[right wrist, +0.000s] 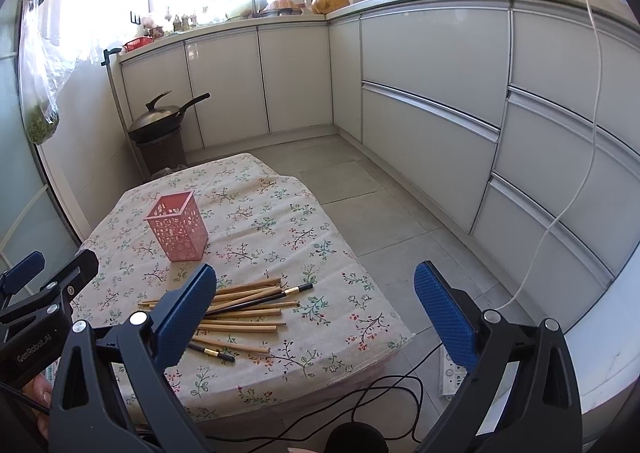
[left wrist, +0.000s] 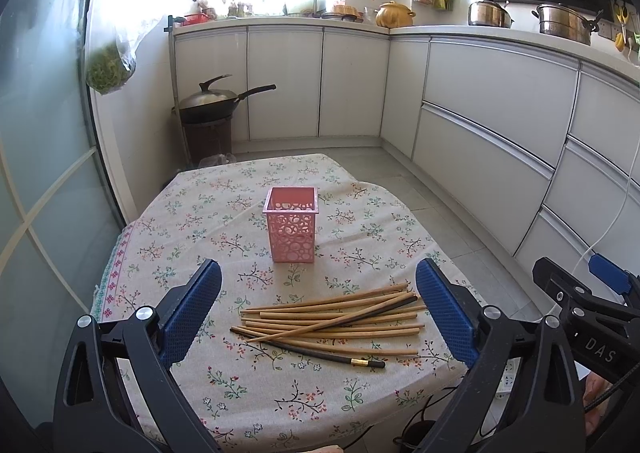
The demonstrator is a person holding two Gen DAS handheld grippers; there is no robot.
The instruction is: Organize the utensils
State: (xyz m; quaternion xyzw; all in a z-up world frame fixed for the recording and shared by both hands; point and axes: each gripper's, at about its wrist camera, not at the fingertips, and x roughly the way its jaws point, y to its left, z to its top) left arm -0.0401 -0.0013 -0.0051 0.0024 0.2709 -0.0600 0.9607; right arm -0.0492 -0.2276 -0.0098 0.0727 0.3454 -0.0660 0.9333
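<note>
A pink perforated holder (left wrist: 291, 225) (right wrist: 178, 227) stands upright and empty on the floral tablecloth (left wrist: 224, 381) (right wrist: 280, 213). Nearer me lies a loose heap of several wooden chopsticks (left wrist: 340, 323) (right wrist: 244, 305) with two black ones (left wrist: 336, 357) (right wrist: 256, 299) among them. My left gripper (left wrist: 318, 299) hovers wide open above the heap, nothing between its blue pads. My right gripper (right wrist: 316, 303) is also wide open, over the table's right part; its left pad (right wrist: 184, 317) hides part of the heap. Each gripper shows at the edge of the other's view.
The small table sits low on a grey tiled floor (right wrist: 360, 189). White cabinets (left wrist: 480, 101) run along the back and right. A wok on a bin (left wrist: 212, 105) stands behind the table. Black cables and a power strip (right wrist: 450, 369) lie by the table's right front.
</note>
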